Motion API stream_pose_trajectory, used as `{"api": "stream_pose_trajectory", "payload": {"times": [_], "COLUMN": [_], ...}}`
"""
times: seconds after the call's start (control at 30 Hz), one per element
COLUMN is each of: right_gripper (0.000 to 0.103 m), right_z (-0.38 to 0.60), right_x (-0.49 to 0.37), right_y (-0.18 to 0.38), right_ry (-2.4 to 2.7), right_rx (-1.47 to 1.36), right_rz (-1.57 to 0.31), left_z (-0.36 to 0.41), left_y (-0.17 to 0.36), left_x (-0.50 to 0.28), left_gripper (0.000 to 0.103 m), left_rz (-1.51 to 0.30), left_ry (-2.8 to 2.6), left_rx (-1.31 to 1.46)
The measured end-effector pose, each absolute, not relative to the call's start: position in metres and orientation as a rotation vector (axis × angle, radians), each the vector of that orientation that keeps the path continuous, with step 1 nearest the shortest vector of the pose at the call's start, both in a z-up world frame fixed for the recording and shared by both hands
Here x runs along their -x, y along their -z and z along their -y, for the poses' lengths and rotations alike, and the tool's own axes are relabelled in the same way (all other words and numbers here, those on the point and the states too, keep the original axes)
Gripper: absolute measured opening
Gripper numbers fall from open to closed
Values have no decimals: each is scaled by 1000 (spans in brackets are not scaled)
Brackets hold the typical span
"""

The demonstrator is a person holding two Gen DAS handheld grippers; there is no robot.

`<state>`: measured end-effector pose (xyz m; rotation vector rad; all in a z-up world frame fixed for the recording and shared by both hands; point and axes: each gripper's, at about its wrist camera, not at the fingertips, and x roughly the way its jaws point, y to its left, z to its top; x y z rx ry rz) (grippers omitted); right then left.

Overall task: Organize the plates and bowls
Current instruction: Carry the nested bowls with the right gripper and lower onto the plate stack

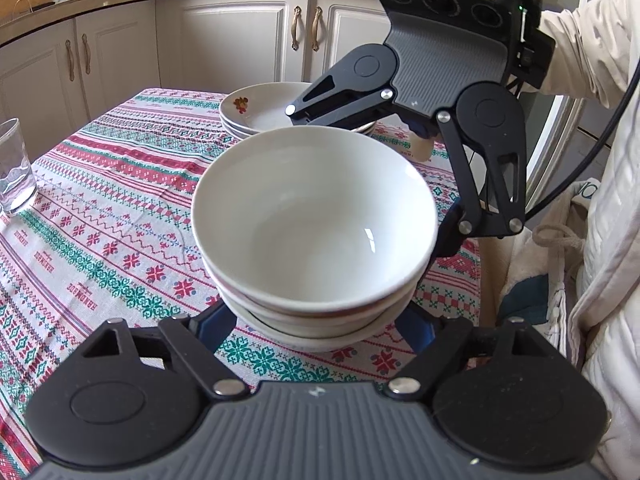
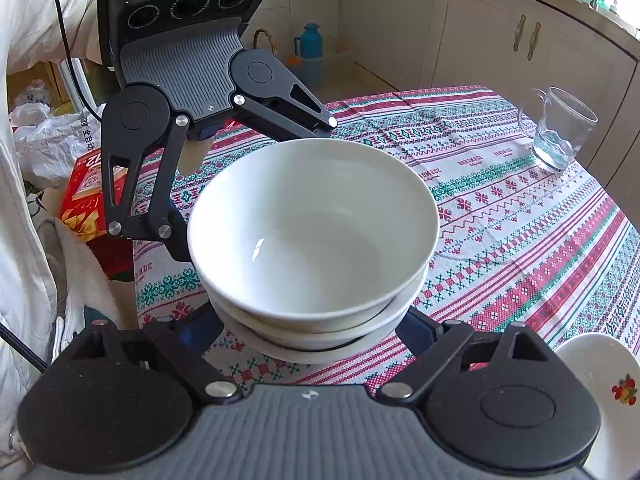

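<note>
Two sets of tongs meet over the middle of the table from opposite sides, and between them sits the stack of bowls (image 1: 316, 208), plain white, nested one inside another, with the top one showing a clean, empty inside. The stack rests on the tablecloth (image 1: 100, 220), a woven pattern in red, green and white, near the edge of the table where the person stands. The left gripper (image 1: 316, 332) comes at it from one side, its jaws spread a good way but not fully, and its blue fingers (image 1: 216, 320) lie against the lower bowls on either flank, so it has the stack clasped low down. The right gripper (image 2: 310, 336) faces it from the other side, angled steeply down, its jaws about as wide, its fingers (image 2: 418, 330) also touching the lower bowls on both sides, clasping the same stack. A pale padded sleeve (image 1: 580, 40) reaches in behind the right gripper. Just beyond the bowls, farther along the table, stands a stack of plates (image 1: 260, 112), shallow and white, the top one with a small red and yellow flower printed inside. A clear glass (image 1: 14, 172) stands well apart from both stacks, near the table's far edge. Cream cabinets (image 1: 240, 40) run round the room behind, and off the table's side there is a red box (image 2: 86, 196).
</note>
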<state>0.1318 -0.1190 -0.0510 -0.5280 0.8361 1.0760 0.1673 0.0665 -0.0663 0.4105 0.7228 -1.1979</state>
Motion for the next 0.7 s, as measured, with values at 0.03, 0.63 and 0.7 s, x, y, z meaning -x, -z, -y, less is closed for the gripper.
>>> {"api": "stream_pose_trajectory", "payload": {"times": [0.03, 0.63, 0.7], "right_gripper": [94, 94, 94], "right_z": [119, 159, 169], "right_x": [-131, -128, -130], "right_y": [50, 12, 6], "right_ry": [-1076, -1018, -1001], "right_rx": [528, 540, 541], "right_rz": [-834, -768, -758], "left_z": [-66, -17, -6], "left_y": [66, 20, 14], "left_x": [-167, -177, -183], "left_gripper": [85, 85, 85], "left_rz": [-727, -657, -646], "left_ry": [1197, 1200, 1212], "left_rx": [-408, -481, -493]}}
